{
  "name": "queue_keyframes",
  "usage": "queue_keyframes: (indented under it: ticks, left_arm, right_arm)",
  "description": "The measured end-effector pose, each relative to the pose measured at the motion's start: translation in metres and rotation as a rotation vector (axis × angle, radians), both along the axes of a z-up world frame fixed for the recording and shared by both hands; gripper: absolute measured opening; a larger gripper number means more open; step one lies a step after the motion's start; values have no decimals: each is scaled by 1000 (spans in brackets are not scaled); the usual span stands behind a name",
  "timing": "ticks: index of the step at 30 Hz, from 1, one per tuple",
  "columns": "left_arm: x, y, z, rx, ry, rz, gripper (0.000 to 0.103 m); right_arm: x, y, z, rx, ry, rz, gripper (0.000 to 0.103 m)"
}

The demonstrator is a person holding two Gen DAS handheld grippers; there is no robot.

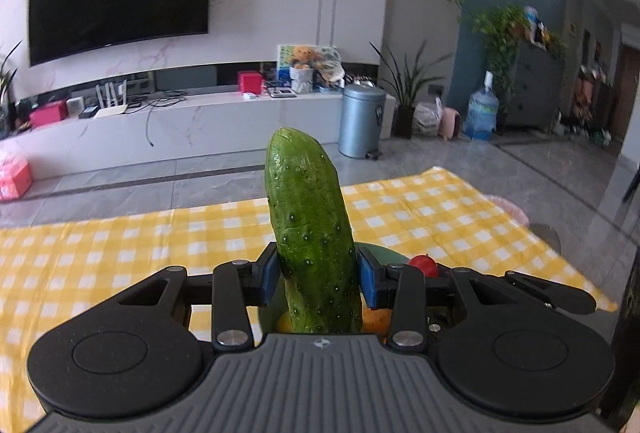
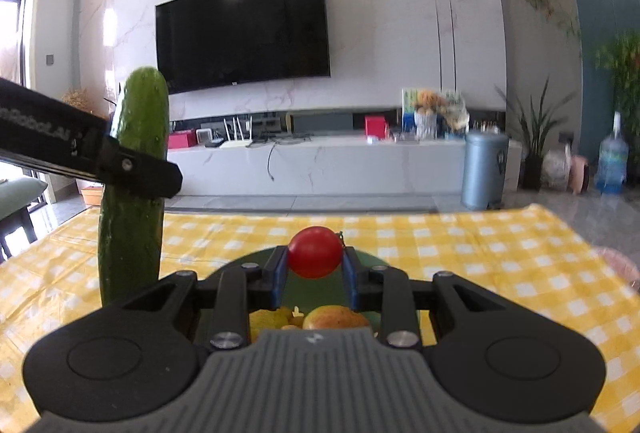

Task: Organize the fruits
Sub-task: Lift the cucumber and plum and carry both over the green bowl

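Here, one cucumber (image 1: 310, 233) in left tongs (image 1: 318, 273), one tomato (image 2: 315, 252) in right tongs (image 2: 315, 273)

Open checked cloth (image 2: 500, 265) lies right of the plate (image 2: 256, 259); the upright cucumber (image 2: 132, 225) probably blocks the left.

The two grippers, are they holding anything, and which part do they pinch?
The left gripper pinches the bumpy green cucumber on its lower half, standing upright. The right gripper squeezes the small round red tomato by its two sides.
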State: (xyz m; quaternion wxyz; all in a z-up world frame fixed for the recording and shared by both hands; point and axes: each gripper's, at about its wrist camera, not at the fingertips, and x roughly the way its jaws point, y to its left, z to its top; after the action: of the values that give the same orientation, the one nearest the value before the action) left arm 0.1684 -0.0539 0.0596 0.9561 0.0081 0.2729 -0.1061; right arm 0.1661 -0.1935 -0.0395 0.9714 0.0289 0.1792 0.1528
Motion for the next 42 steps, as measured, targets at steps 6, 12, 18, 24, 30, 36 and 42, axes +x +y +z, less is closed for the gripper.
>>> queue_keyframes:
  ticks: [6, 12, 18, 24, 30, 36, 42]
  left_arm:
    - [29, -27, -21, 150, 39, -51, 45]
    - [47, -48, -46, 288, 74, -115, 45]
    - [54, -58, -65, 379, 86, -178, 45]
    - [62, -44, -67, 297, 107, -183, 45]
    - [72, -37, -72, 230, 127, -194, 44]
    - [73, -35, -76, 186, 142, -231, 37]
    - [70, -34, -78, 165, 161, -244, 32]
  right_arm:
    - [20, -15, -17, 107, 91, -42, 25]
    - [25, -18, -21, 134, 107, -48, 25]
    - [39, -19, -25, 108, 115, -50, 25]
    - [46, -23, -28, 90, 128, -66, 25]
    - [48, -22, -29, 81, 132, -72, 25]
    - [51, -23, -31, 83, 141, -83, 25]
    - [53, -22, -33, 78, 146, -81, 25]
